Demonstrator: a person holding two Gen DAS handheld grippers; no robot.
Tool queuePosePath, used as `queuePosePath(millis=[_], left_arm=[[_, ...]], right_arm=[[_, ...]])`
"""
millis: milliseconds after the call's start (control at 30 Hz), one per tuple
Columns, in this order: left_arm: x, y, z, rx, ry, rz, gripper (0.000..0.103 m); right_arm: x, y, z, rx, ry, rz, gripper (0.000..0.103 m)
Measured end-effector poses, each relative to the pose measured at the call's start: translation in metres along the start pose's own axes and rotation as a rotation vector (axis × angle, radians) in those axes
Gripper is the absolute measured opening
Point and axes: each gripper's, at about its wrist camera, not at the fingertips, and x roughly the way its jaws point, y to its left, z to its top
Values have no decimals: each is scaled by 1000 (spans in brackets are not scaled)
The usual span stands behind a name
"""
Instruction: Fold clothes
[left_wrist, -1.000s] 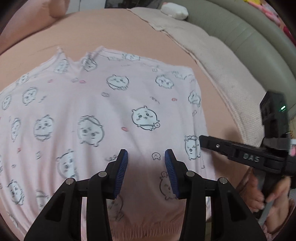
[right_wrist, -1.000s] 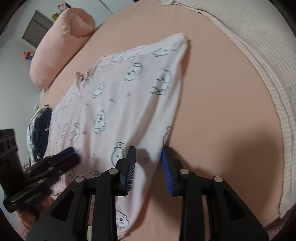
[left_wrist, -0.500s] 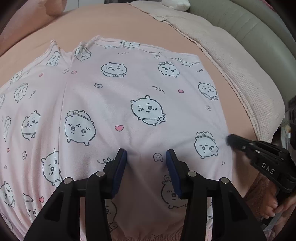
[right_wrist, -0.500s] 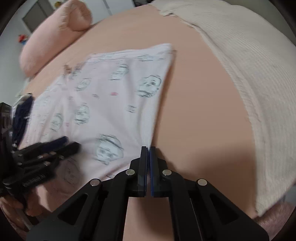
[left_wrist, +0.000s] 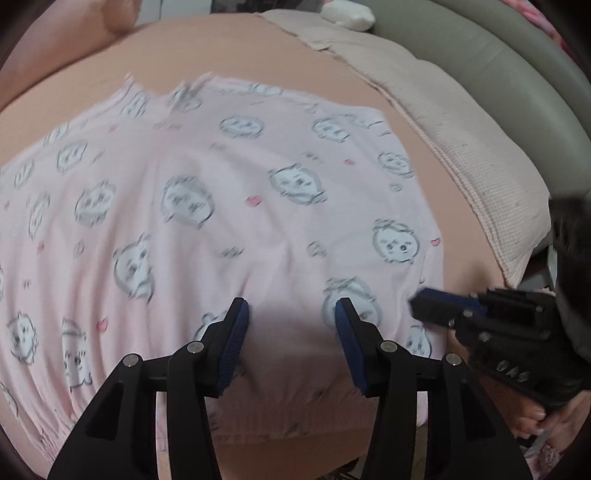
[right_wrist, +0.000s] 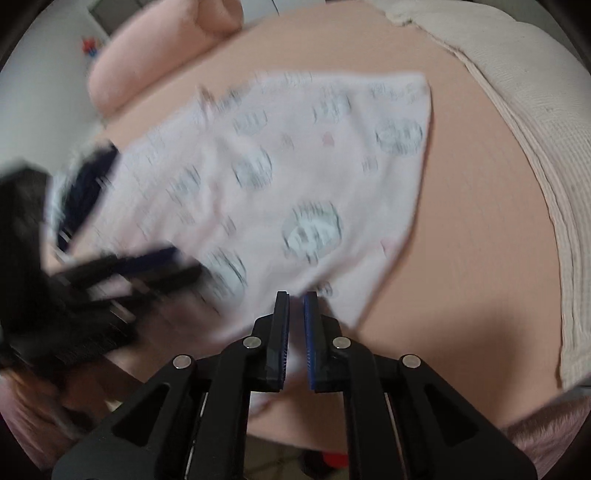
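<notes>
Item one, lower right of your left wrist view: the right tool (left_wrist: 428, 303) carries pale raised lettering on its black body, seen upside down and reading "DAS". You will find no other legible text, number or label in either view.

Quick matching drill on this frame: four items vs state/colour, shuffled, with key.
1. left tool
2. right tool
3. pink printed garment
4. quilted blanket

a. beige, along the bed's far edge
b. shut on the garment's edge
c. open, above the hem area
d. spread flat on the peach sheet

Pairs: 1-c, 2-b, 3-d, 4-a
</notes>
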Motion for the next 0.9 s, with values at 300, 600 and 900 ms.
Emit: queuePosePath(millis=[300,600,900], left_arm=[[-2,-13,-8,60,-10,59,58],[-11,0,-15,99,12,137,58],[-33,17,-35,98,-18,164,59]], right_arm=[[-6,5,-12,-6,17,-79,10],[3,22,-21,-107,75,-58,7],[-21,41,-18,-114,-78,36,13]])
